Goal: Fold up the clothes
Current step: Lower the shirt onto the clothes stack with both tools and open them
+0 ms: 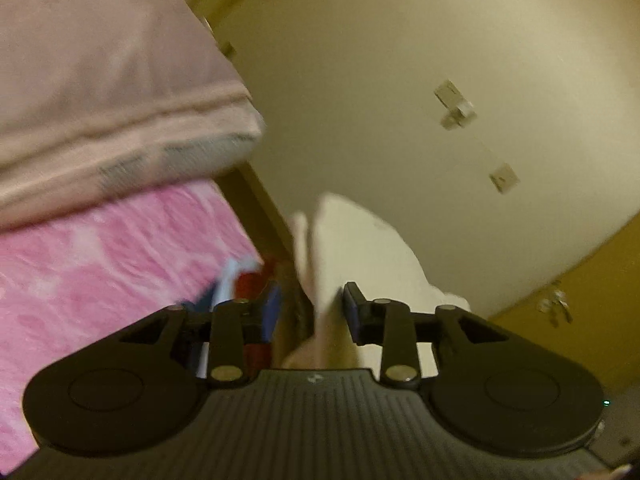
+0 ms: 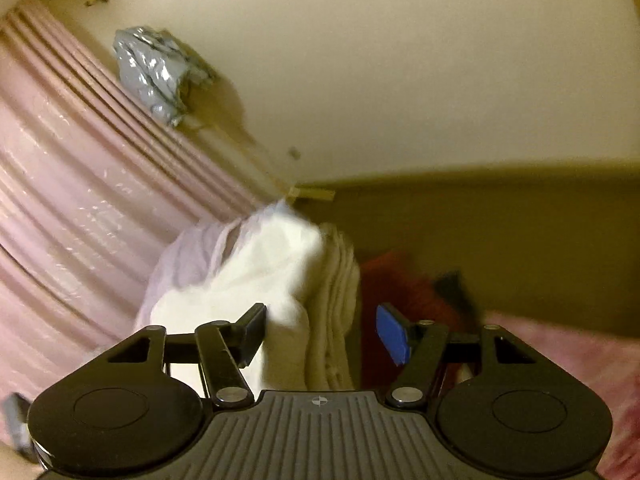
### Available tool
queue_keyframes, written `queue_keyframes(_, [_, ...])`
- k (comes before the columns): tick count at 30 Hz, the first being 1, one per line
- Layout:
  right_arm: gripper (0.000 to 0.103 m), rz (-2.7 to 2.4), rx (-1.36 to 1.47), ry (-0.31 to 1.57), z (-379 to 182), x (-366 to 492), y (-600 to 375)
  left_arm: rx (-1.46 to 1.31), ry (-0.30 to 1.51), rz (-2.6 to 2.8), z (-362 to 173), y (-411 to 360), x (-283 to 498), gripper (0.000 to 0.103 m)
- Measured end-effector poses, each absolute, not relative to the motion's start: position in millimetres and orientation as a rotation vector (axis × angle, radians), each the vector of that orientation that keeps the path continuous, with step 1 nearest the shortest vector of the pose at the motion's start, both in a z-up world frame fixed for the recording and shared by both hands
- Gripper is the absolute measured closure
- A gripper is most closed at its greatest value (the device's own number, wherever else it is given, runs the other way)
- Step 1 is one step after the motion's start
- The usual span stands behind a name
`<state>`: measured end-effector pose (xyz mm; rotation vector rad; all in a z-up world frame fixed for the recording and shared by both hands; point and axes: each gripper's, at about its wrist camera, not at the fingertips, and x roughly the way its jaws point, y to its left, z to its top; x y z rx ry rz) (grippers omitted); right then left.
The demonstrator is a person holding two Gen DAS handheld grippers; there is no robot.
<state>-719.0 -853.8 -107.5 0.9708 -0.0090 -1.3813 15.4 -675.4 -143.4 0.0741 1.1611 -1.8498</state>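
Note:
A white garment (image 1: 360,256) hangs in front of my left gripper (image 1: 312,312), between its two spread fingers; the jaws stand apart and I cannot tell whether they touch the cloth. In the right wrist view the same white garment (image 2: 256,280), with a cream folded edge (image 2: 336,288), lies between the fingers of my right gripper (image 2: 320,332), whose jaws are wide apart. A red, white and blue garment (image 1: 248,284) lies behind the left finger. The frames are blurred.
A bed with a pink fleecy cover (image 1: 100,264) and a pale pink pillow (image 1: 100,80) is at the left. A pink curtain (image 2: 80,200), a grey plastic bag (image 2: 152,72), a red cloth (image 2: 396,280), cream walls (image 1: 400,80) and a yellow cupboard (image 1: 580,280) surround.

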Motion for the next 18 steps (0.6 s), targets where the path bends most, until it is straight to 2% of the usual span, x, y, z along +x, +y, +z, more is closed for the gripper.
queue_keyframes(2, [0.040,-1.451,0.848,0.012,-88,-709,-841,0.086,1.107,-1.864,-125,-668,12,0.082])
queue_keyframes(8, [0.040,-1.420,0.571,0.166,-69,-649,-831,0.203,0.923,-2.032,-83,-649,-45,0.082])
queue_keyframes(12, [0.051,-1.408,0.493,0.252,-86,-628,-817,0.307,0.889,-2.040,-102,-621,-63,0.082])
queue_keyframes(14, [0.051,-1.402,0.459,0.292,-100,-621,-807,0.334,0.896,-2.003,-121,-612,-62,0.086])
queue_keyframes(18, [0.052,-1.398,0.413,0.383,-137,-610,-813,0.333,0.848,-1.997,-137,-606,-62,0.084])
